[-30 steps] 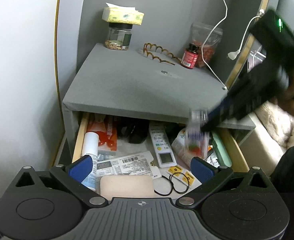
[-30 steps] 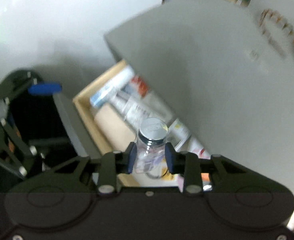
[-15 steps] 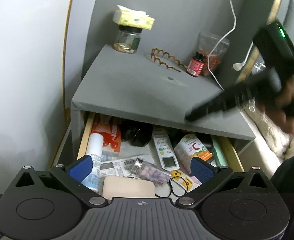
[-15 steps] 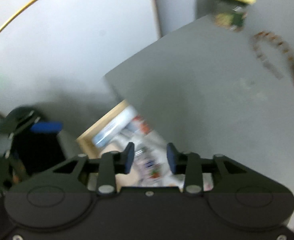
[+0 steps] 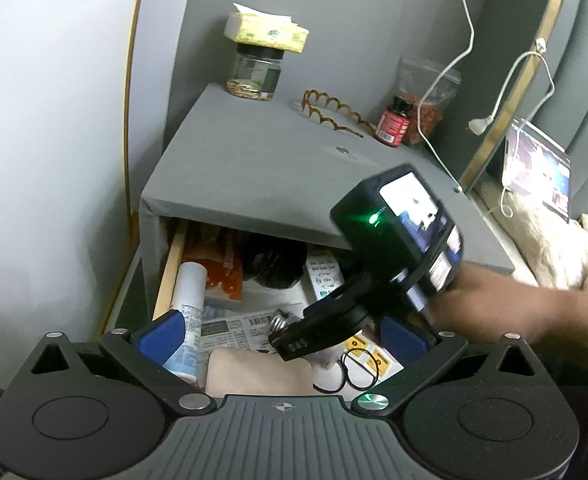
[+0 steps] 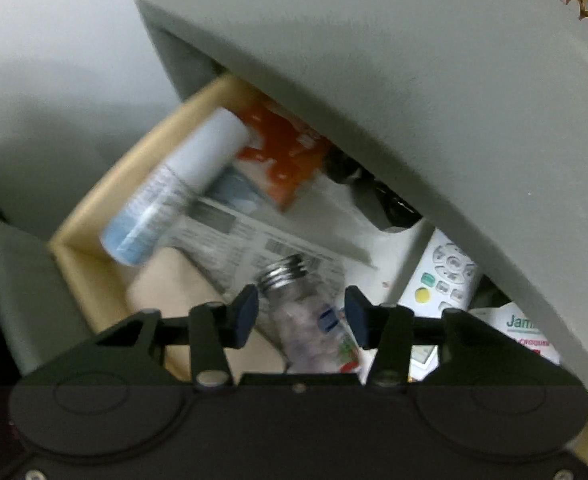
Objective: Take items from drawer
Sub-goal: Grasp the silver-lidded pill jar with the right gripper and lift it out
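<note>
Grey nightstand [image 5: 277, 168] against a grey padded wall [image 5: 354, 20]; white wall panel [image 5: 49, 120] with gold trim [image 5: 131, 92] at left; white cable [image 5: 450, 68] hanging.

The drawer [image 6: 77, 216] is open only partway — the grey nightstand top [image 5: 277, 168] overhangs its rear, hiding things there. The right gripper [image 6: 301, 312] sits low over the front, fingers spread, a clear jar [image 6: 310, 320] lying between them. A white tube [image 6: 173, 196] lines the drawer's side wall; a remote [image 6: 446, 276] crowds the other side.
</note>
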